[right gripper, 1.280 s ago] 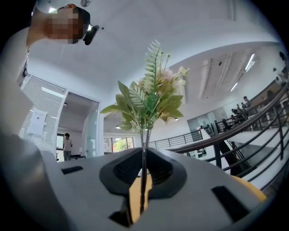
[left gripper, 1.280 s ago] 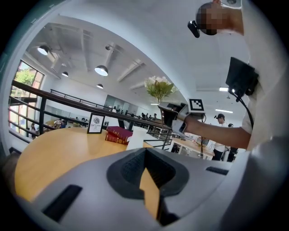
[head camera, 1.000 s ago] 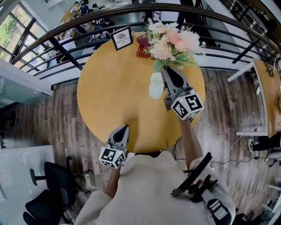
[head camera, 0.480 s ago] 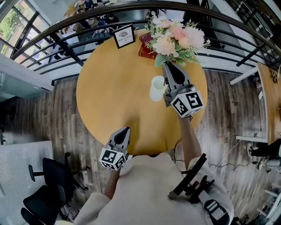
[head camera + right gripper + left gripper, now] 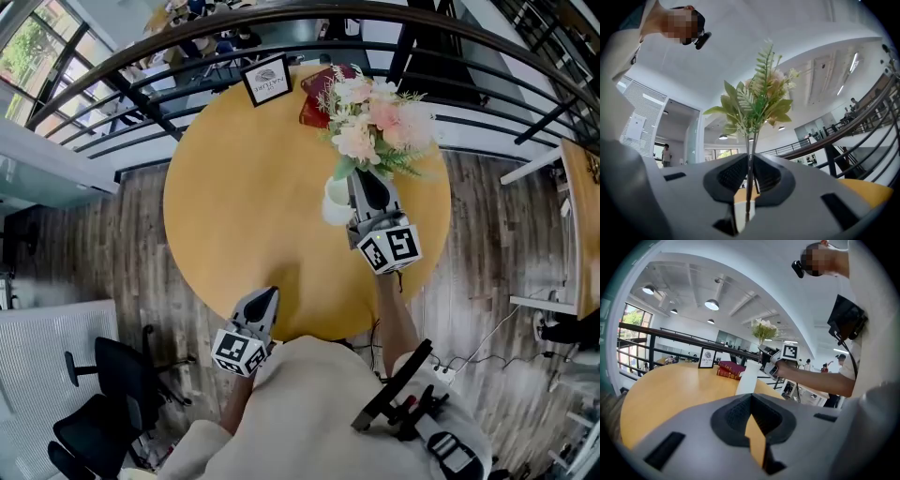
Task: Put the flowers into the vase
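Pink-cream bouquet point(image 5: 375, 122), thin green stems pinched in right gripper point(image 5: 361, 180), over smooth white vase point(image 5: 334, 202) on round wooden table point(image 5: 234, 187); left gripper point(image 5: 266, 296) jaws together, empty.

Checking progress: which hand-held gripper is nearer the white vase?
Right. The right hand-held gripper, gripping flowers, is beside the vase; the left hand-held gripper is at the table's near edge.

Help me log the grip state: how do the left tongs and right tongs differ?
The right tongs grip the flower bouquet by its stems; the left tongs are shut on nothing. The right tongs are at the white vase, past mid-table; the left tongs hang at the near edge of the round table. Both carry a marker cube.
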Available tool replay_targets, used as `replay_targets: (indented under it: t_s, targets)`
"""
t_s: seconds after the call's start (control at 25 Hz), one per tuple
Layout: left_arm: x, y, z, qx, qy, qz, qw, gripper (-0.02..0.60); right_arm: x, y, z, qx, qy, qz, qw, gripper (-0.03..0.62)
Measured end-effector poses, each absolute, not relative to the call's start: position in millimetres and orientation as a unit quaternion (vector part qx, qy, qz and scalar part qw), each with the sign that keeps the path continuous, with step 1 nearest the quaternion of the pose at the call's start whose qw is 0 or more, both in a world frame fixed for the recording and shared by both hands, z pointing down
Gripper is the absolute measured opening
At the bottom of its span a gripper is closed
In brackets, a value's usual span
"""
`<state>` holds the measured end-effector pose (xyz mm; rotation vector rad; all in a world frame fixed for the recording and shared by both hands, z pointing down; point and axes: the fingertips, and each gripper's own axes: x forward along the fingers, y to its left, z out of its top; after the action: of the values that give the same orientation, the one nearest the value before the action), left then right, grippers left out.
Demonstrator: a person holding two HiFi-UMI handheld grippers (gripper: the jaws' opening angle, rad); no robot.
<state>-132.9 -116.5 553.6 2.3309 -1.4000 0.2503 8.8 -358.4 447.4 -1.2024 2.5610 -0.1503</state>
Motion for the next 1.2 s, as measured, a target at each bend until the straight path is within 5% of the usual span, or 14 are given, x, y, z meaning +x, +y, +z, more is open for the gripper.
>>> replay_targets:
  t_s: [0.6,0.68,0.8,1.2]
  targets:
    - [-137.5,-114.5,555.7,0.84,-0.492,0.094,0.209,0.006,5.6,-334.9,474.4,-0.484,0.871,0.03,0.071,0.058]
    - [-137.1,-115.5,555.8,0.841,-0.491,0.093,0.21,0.006,5.3,-331.8,485.5,-0.49,0.87,0.023,0.053,0.09]
    - [-134.8,-116.7,555.9,0.843,-0.488,0.091,0.209,0.006,5.2,-329.7,502.4,-0.496,0.868,-0.002,0.03,0.226]
    - [-127.5,-119.1,554.9,0.849,-0.481,0.079,0.204,0.006,1.5,-319.8,516.7,-0.456,0.889,-0.021,-0.023,0.322]
